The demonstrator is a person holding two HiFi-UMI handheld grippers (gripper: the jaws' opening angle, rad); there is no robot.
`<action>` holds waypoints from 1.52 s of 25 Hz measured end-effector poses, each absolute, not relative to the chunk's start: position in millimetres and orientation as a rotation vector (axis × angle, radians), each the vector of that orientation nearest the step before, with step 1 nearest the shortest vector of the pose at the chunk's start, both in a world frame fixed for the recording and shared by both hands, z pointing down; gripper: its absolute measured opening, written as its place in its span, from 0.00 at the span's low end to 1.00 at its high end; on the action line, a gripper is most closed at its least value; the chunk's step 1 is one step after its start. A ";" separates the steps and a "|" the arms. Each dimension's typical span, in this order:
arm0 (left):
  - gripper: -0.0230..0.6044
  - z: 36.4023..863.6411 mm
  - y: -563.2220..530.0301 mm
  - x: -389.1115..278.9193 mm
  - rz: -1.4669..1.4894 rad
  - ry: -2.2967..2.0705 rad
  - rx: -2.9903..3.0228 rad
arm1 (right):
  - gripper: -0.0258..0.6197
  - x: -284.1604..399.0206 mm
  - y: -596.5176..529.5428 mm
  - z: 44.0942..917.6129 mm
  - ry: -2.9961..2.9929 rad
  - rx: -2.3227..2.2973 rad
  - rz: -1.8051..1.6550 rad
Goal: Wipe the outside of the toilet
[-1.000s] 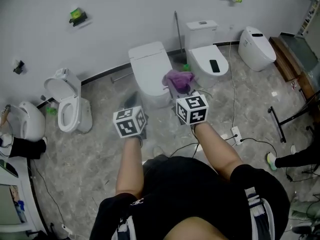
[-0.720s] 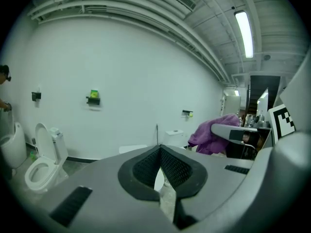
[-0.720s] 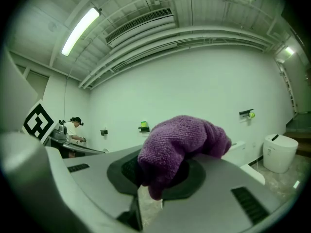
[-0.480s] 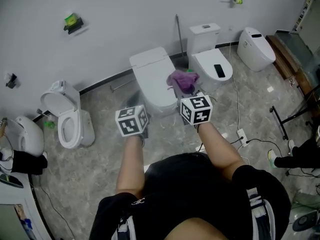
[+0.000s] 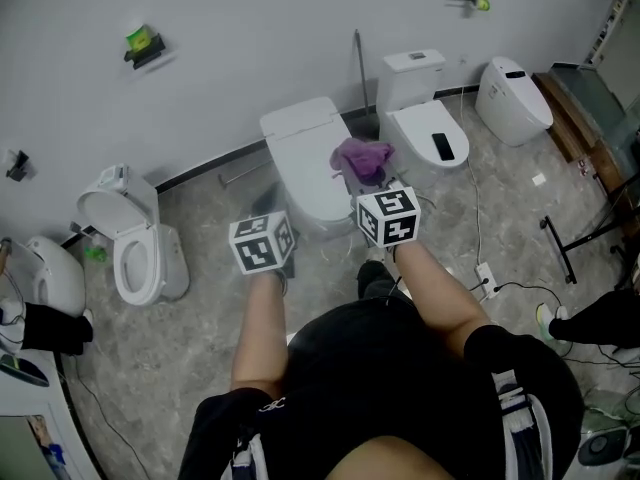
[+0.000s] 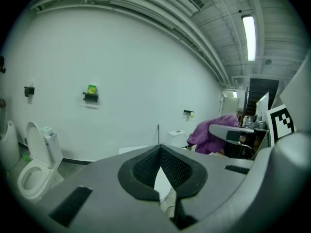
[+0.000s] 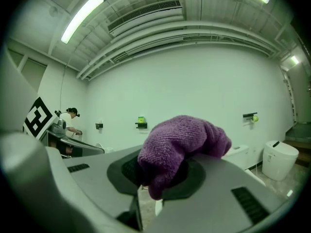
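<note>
The middle toilet [image 5: 300, 153] of five along the wall [image 5: 250, 28] has its lid down and sits right ahead of both grippers. Of the five, one has its lid up; the other four are closed.

There are two grippers, each with one marker cube. The right gripper [image 7: 158, 176] is clenched on one purple cloth [image 5: 362, 158], which bunches up over its jaws and hangs just beside the middle toilet's right edge — touching or not, I cannot tell. The left gripper [image 6: 159, 152] has its jaws pressed together at the tips, with nothing between them.

Three small brackets [image 5: 140, 43] are fixed to the wall, and one thin pole [image 5: 357, 68] leans against it. White cables [image 5: 470, 218] run across the grey floor [image 5: 200, 318].
</note>
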State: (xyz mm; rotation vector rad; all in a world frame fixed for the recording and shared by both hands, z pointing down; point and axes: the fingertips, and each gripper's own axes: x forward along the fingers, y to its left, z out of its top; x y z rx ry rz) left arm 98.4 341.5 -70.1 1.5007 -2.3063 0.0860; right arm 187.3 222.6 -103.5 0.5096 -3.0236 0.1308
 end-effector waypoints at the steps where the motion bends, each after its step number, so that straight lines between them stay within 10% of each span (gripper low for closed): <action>1: 0.03 -69.7 338.3 93.8 0.089 -2.309 1.497 | 0.14 181.5 219.0 -103.0 -3.026 0.503 0.131; 38: 0.03 26.5 59.3 -147.8 0.129 -2.331 1.055 | 0.14 -112.4 -57.6 -2.0 -2.908 -0.300 0.115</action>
